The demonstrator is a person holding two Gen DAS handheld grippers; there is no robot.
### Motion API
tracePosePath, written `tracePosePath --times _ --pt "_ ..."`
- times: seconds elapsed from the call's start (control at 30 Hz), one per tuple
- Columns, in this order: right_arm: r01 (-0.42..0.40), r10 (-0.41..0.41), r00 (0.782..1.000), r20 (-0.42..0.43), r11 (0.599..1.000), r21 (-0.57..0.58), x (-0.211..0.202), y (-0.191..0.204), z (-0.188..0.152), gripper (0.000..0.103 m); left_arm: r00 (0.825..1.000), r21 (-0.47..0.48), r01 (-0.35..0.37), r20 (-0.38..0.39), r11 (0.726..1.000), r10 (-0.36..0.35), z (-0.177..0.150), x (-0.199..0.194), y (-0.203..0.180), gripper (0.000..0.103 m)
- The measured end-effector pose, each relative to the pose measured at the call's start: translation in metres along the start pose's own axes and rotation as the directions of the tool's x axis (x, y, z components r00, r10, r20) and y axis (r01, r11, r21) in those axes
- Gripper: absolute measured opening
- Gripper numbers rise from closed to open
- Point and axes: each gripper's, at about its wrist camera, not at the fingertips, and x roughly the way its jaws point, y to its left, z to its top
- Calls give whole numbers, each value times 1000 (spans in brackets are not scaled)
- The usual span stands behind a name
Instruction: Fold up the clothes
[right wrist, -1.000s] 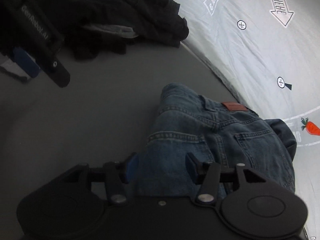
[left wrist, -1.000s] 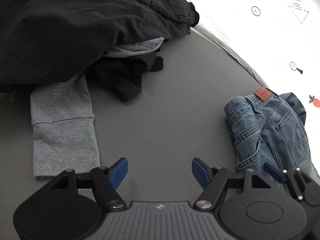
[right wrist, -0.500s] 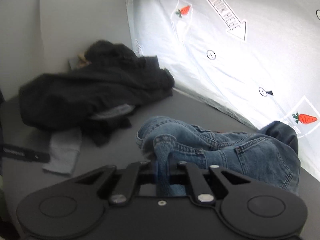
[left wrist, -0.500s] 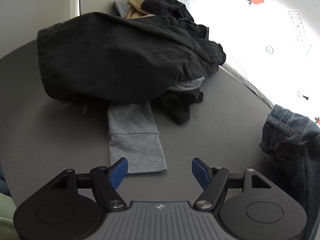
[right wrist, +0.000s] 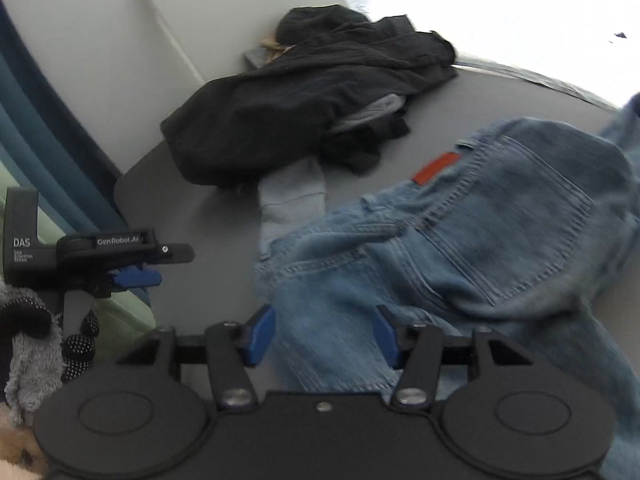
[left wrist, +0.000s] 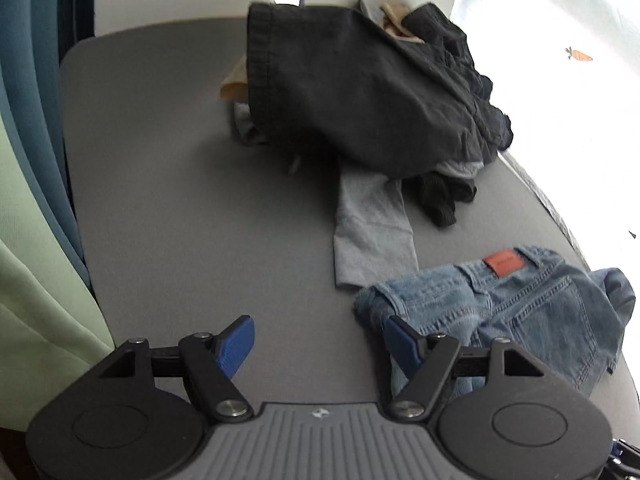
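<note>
Currently both sets of fingers are seen spread wide, nothing pinched. Left gripper (left wrist: 319,340): bare grey bench (left wrist: 192,208) is seen between and ahead of its blue fingers (left wrist: 236,340); open surface extends forward and leftward up to the bench's rounded far-left corner. Beyond the left edge, blue and pale green curtain fabric (left wrist: 36,264) is seen. The right-hand finger of this gripper sits just beside the near crumpled edge of the jeans (left wrist: 504,304); contact cannot be told.

Right gripper (right wrist: 325,338): denim is seen between its open fingers (right wrist: 260,334), though whether they touch the cloth cannot be told; the frame is blurred there. The jeans lie rumpled on the bench, back pocket and red-brown waistband patch (right wrist: 437,168) facing up, spread to the right of the gripper and toward the bright white backdrop (right wrist: 520,12) on the right.

Further out, a grey sleeve (left wrist: 370,228) lies flat on the bench, its cuff end just beside the jeans. Past it, a heap of black garments (left wrist: 360,92) is piled at the far right of the bench, against the wall (right wrist: 100,52), well apart from both grippers.
</note>
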Motion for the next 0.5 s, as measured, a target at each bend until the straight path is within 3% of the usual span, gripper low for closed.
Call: tracePosePath --times 0.1,0.2,0.3,0.43,0.47,0.5 --pt "107 -110 994 20 985 136 -24 -34 -22 57 994 20 82 -78 996 -80 -14 22 -12 73" --pt "173 -192 981 22 924 342 -53 -74 -52 59 983 29 152 -109 988 -148 -18 43 -26 73" --pt "242 -287 958 17 834 495 -80 -101 -86 60 971 7 207 -122 978 -205 -16 61 -36 73" --pt "350 -441 898 -8 701 622 -118 -123 -129 64 964 -22 231 -131 973 -232 -9 82 -44 73" --pt "366 -467 884 -16 670 646 -127 -129 -139 66 965 -24 233 -122 972 -234 -8 83 -48 70" --pt "380 -491 871 -25 640 668 -135 -134 -150 67 967 -27 227 -108 973 -229 -7 83 -51 59"
